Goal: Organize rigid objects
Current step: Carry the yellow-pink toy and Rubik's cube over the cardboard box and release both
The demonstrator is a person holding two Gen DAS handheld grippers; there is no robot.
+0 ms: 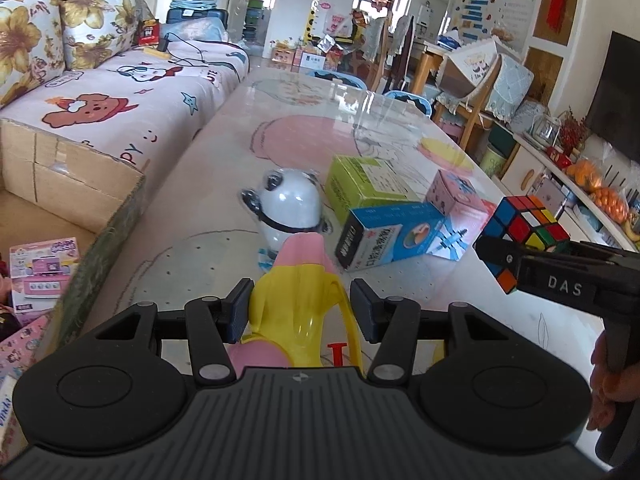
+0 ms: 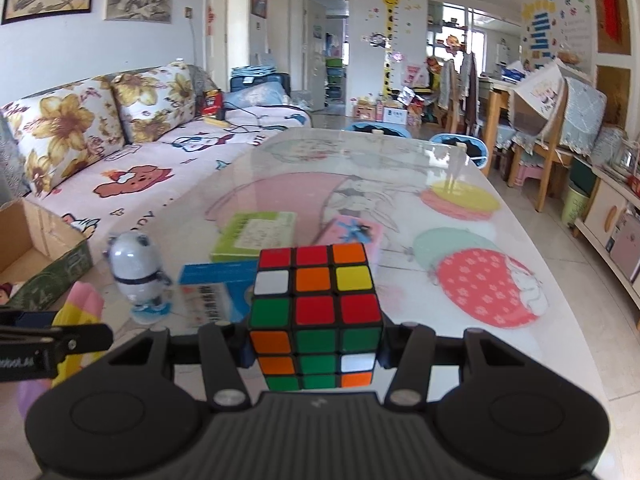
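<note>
Right wrist view is showing the right gripper (image 2: 314,346) clamping a Rubik's cube (image 2: 316,316) above the table (image 2: 420,184). Left gripper (image 1: 302,308) is straddling a banana toy (image 1: 304,296); whether both pads are touching it is unclear. Beyond, a panda figure (image 1: 290,210) is standing beside three boxes (image 1: 392,236).

Glossy plastic cube (image 2: 315,312), shiny plastic banana toy (image 1: 302,300), glass-smooth tabletop (image 2: 400,168), matt cardboard box (image 1: 72,176)
</note>
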